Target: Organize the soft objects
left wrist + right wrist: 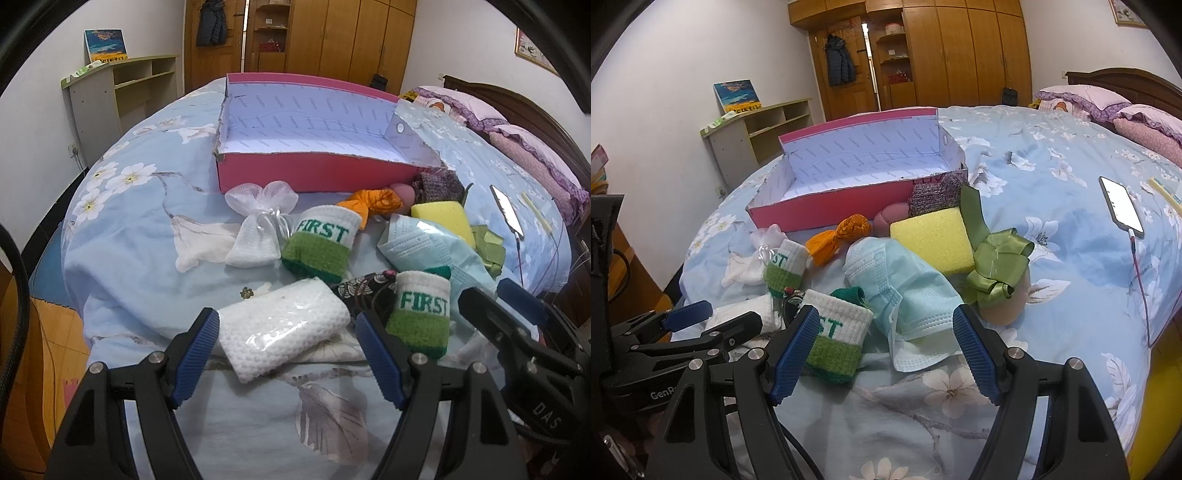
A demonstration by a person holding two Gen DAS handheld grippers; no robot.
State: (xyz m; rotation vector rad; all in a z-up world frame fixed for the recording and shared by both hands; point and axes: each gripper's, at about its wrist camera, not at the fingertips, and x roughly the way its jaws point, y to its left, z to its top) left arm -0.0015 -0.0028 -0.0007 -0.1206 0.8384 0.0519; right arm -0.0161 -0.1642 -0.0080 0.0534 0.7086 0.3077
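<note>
A pile of soft things lies on the flowered bedspread in front of a pink box point(314, 177) point(827, 208) that has nothing in it. My left gripper point(286, 332) is open, its blue fingers on either side of a white knitted cloth in clear wrap point(284, 332) without pressing it. A white-and-green "FIRST" wristband point(421, 314) sits just right of it; a second one point(321, 243) lies farther back beside a white mesh pouch point(258, 229). My right gripper point(884, 332) is open over a pale blue face mask point(905, 288) and the near wristband point(834, 343).
An orange cloth point(846, 232), yellow sponge point(934, 240), green ribbon bow point(993, 266), purple knit piece point(934, 195) and dark floral cloth point(365, 291) are in the pile. A lit phone point(1121, 205) on a cable lies to the right. Pillows are far right, a shelf stands at the left wall.
</note>
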